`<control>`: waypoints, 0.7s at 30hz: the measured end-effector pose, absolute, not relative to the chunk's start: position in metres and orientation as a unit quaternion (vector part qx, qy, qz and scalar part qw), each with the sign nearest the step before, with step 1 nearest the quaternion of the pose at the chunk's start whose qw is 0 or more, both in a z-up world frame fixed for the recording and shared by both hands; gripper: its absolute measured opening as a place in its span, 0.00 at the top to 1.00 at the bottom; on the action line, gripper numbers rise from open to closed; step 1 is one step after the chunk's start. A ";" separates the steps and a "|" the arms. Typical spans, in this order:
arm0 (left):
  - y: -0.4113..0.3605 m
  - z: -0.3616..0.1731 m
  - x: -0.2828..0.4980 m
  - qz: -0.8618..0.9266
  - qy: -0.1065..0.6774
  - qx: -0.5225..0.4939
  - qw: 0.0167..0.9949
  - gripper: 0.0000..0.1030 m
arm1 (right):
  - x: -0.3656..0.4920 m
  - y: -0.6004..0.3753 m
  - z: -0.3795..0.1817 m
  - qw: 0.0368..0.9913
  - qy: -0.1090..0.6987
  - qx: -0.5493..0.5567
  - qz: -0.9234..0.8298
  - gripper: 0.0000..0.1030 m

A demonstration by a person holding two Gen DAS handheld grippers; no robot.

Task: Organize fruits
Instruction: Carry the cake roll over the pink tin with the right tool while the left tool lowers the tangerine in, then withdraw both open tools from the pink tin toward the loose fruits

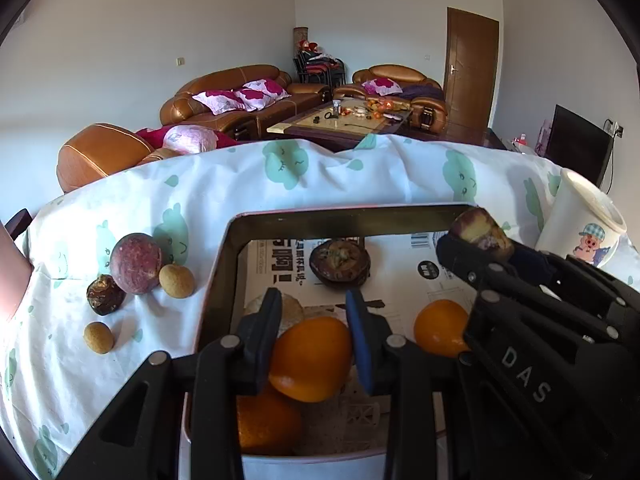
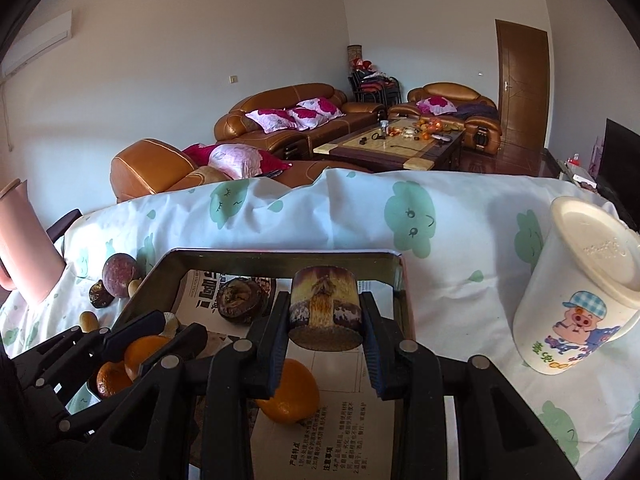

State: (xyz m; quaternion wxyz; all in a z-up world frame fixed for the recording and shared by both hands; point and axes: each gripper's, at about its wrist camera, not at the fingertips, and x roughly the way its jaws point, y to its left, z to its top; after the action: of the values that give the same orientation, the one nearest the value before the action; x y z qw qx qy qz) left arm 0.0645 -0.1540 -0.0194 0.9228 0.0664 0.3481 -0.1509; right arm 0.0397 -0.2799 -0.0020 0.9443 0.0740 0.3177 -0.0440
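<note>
Left wrist view: left hand-held gripper (image 1: 314,338) clamps an orange (image 1: 310,358) above the tray (image 1: 344,218). Right wrist view: right hand-held gripper (image 2: 325,320) clamps a cut sugarcane piece (image 2: 325,308) over the tray's far right corner, beside a cup (image 2: 576,288).

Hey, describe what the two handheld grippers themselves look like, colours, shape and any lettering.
Both are matte black plastic linkage frames with round silver pivot pins. The left gripper has flat fingers faced with dark blue pads. The right gripper looks the same build, and its side carries pale raised letters reading DAS. No cables or sleeves show.
</note>
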 end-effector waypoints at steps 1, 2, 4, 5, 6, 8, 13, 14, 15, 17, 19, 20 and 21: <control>-0.154 -0.019 0.064 -0.152 0.348 0.067 0.923 0.65 | 0.040 -0.281 -0.003 0.943 0.321 0.080 -0.037 0.65; -0.154 -0.019 0.063 -0.151 0.348 0.068 0.923 0.65 | 0.041 -0.282 -0.004 0.942 0.325 0.084 -0.030 0.65; -0.155 -0.018 0.061 -0.150 0.343 0.070 0.925 0.64 | 0.041 -0.283 -0.006 0.940 0.328 0.090 -0.020 0.65; -0.156 -0.018 0.060 -0.151 0.340 0.073 0.925 0.62 | 0.041 -0.283 -0.005 0.940 0.328 0.093 -0.013 0.65; -0.157 -0.017 0.058 -0.152 0.336 0.077 0.926 0.59 | 0.041 -0.282 -0.006 0.940 0.328 0.096 -0.006 0.62; -0.160 -0.014 0.053 -0.150 0.324 0.088 0.930 0.38 | 0.040 -0.281 -0.005 0.939 0.328 0.105 0.007 0.51; -0.161 0.001 0.032 -0.158 0.282 0.092 0.942 0.03 | 0.027 -0.281 0.006 0.949 0.293 0.115 0.007 0.32; -0.159 0.005 0.027 -0.156 0.271 0.091 0.946 0.01 | 0.024 -0.282 0.010 0.953 0.281 0.115 -0.002 0.32; -0.157 0.008 0.024 -0.154 0.260 0.090 0.949 0.00 | 0.019 -0.284 0.013 0.956 0.268 0.116 -0.012 0.32; -0.153 0.013 0.023 -0.149 0.250 0.091 0.952 0.00 | 0.011 -0.287 0.019 0.962 0.244 0.115 -0.040 0.31; -0.149 0.015 0.021 -0.139 0.246 0.092 0.955 0.00 | 0.005 -0.289 0.025 0.967 0.221 0.107 -0.065 0.28; -0.145 0.016 0.021 -0.133 0.244 0.092 0.956 0.00 | 0.002 -0.288 0.027 0.969 0.210 0.103 -0.077 0.26; -0.139 0.017 0.020 -0.127 0.242 0.091 0.958 0.00 | -0.002 -0.290 0.030 0.971 0.199 0.102 -0.085 0.24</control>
State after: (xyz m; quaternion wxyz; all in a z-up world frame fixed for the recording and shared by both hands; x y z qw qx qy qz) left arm 0.0202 -0.1393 0.0166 0.9576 0.0911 0.2420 -0.1267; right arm -0.0024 -0.2898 0.0297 0.9709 0.1019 0.1992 -0.0854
